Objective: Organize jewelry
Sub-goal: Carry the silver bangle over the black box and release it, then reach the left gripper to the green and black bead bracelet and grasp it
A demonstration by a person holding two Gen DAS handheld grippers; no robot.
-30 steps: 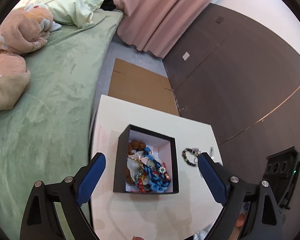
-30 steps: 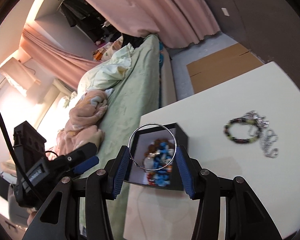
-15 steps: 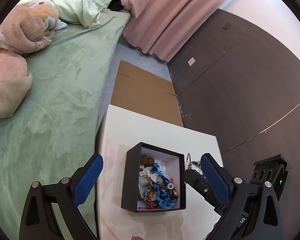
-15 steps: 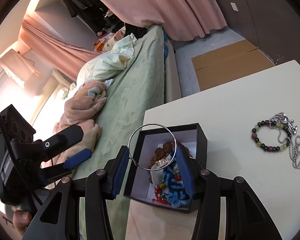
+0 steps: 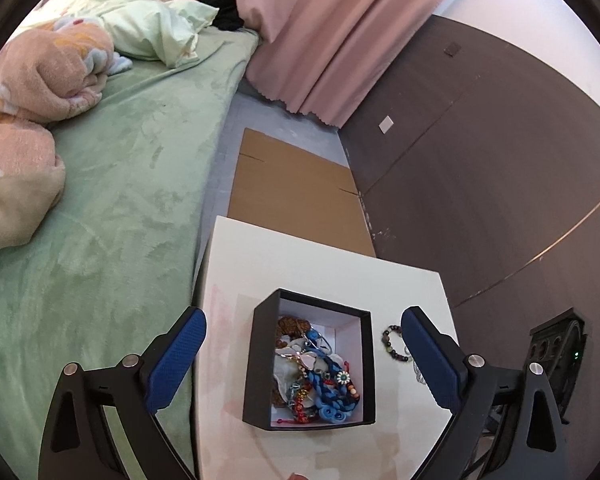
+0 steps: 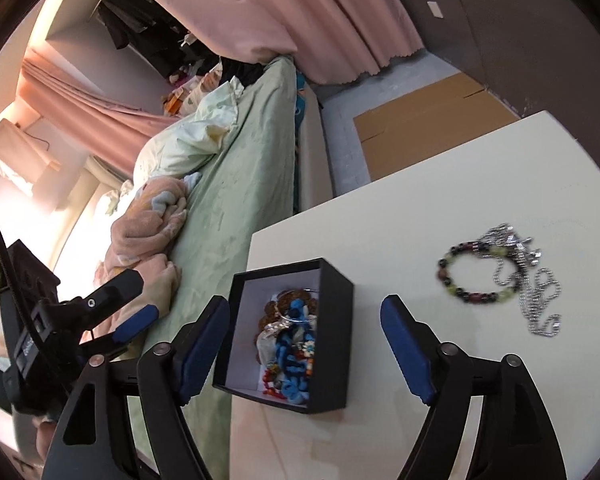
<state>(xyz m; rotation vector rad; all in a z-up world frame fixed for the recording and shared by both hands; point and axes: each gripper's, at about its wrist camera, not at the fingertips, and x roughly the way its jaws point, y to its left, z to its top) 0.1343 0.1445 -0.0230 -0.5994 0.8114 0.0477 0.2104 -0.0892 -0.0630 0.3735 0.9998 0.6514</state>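
Observation:
A black box (image 5: 266, 360) (image 6: 332, 360) with a white inside stands on the white table (image 5: 300, 264) (image 6: 420, 200), filled with tangled jewelry. A thin silver bangle (image 5: 320, 340) (image 6: 296, 304) lies on top of the pile. My right gripper (image 6: 304, 304) hovers over the box; its jaws are opening and nothing is between them. My left gripper (image 5: 303, 316) (image 6: 128, 300) stands open and empty on the bed side of the box. A beaded bracelet (image 5: 392, 344) (image 6: 472, 276) and a silver chain (image 6: 536, 292) lie on the table to the right of the box.
A green bed (image 5: 120, 200) with pink and pale bedding runs along the table's left edge. Flat cardboard (image 5: 292, 188) lies on the floor beyond the table. A pink curtain (image 5: 320, 32) and a dark wall (image 5: 480, 160) stand behind.
The right gripper's jaws have spread and let go of the silver bangle, which now lies in the box. The right gripper has left the left wrist view.

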